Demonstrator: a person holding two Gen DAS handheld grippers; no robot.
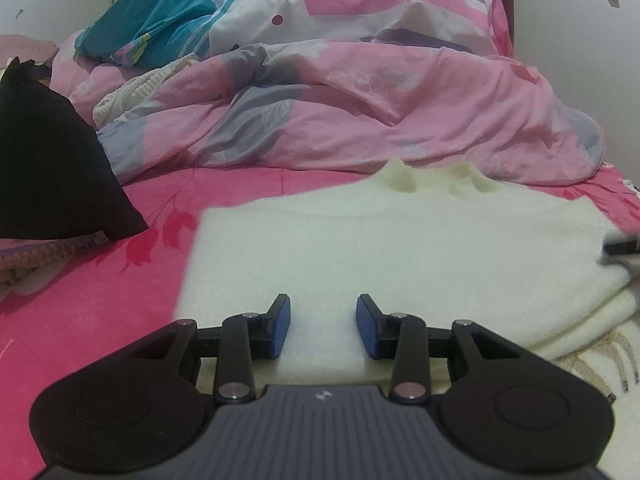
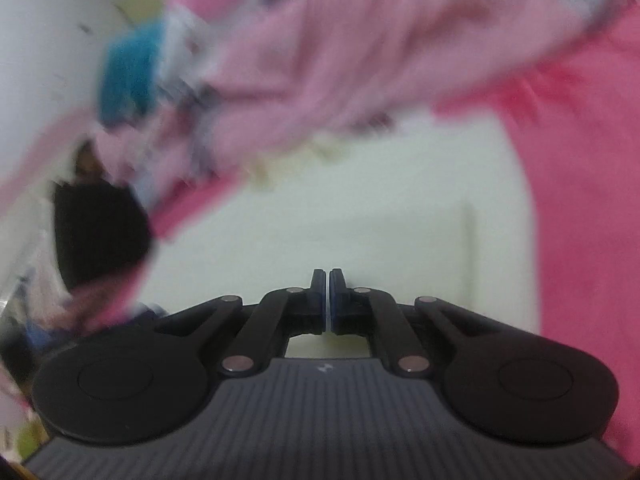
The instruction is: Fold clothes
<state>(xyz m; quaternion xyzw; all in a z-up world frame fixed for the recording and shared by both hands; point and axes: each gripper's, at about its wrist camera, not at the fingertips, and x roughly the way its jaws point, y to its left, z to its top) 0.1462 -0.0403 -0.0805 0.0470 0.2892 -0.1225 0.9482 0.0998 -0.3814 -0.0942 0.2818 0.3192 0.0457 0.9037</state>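
A cream white sweater [image 1: 400,248] lies flat on the pink bed sheet [image 1: 100,304], its collar [image 1: 432,178] pointing away. My left gripper [image 1: 323,326] hovers low over the sweater's near edge, open, with nothing between its blue pads. In the blurred right wrist view the same sweater [image 2: 360,220] fills the middle. My right gripper [image 2: 329,300] is over it with its pads pressed together, and no cloth shows between them. A dark tip at the sweater's right edge [image 1: 622,247] looks like the right gripper.
A crumpled pink and grey duvet [image 1: 360,92] is heaped behind the sweater. A teal cloth [image 1: 160,12] lies on top of it at the left. A black garment [image 1: 52,168] sits at the left on the sheet. White walls stand behind the bed.
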